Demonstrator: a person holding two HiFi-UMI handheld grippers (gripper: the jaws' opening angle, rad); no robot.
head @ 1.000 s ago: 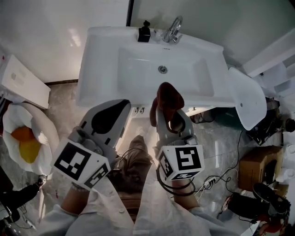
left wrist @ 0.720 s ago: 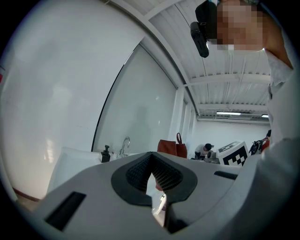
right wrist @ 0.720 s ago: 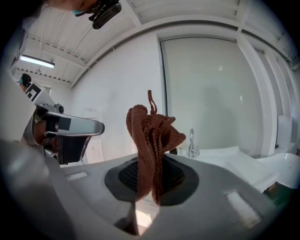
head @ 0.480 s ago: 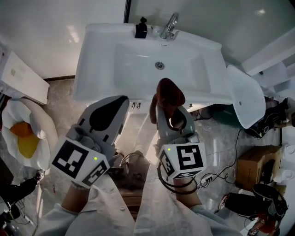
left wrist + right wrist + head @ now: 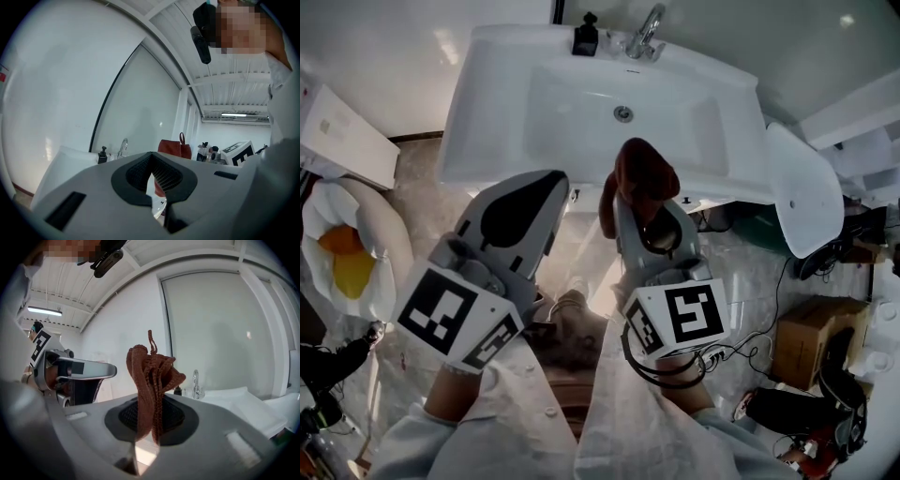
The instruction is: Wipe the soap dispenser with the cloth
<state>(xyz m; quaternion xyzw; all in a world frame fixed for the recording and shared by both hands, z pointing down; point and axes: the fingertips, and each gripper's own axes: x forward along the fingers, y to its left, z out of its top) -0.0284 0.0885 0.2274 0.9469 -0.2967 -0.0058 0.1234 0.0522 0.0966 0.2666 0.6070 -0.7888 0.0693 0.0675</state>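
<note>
Head view has the person standing at a white ceramic sink [image 5: 487,103] with both grippers held at its near edge. The right gripper [image 5: 643,214] has its fingers [image 5: 176,419] clenched on a rust-brown knitted cloth [image 5: 642,178], which sticks up past the tips in a bunched wad.

Right gripper view makes it pretty clear: the cloth is pinched between the two dark ribbed pads. Most of it stands up above them in folds, and there's a little loop at the very top.

The left gripper [image 5: 546,192] sits just to the left, not touching the cloth. Its own view shows the fingers [image 5: 136,172] pressed together at the tips with nothing caught between them.

The small black pump soap dispenser [image 5: 585,37] stands upright on the sink's back ledge, right next to the chrome faucet [image 5: 645,37] on its left side. It's all the way across the basin from both sets of fingers, so it's well apart from them and from the cloth.
</note>
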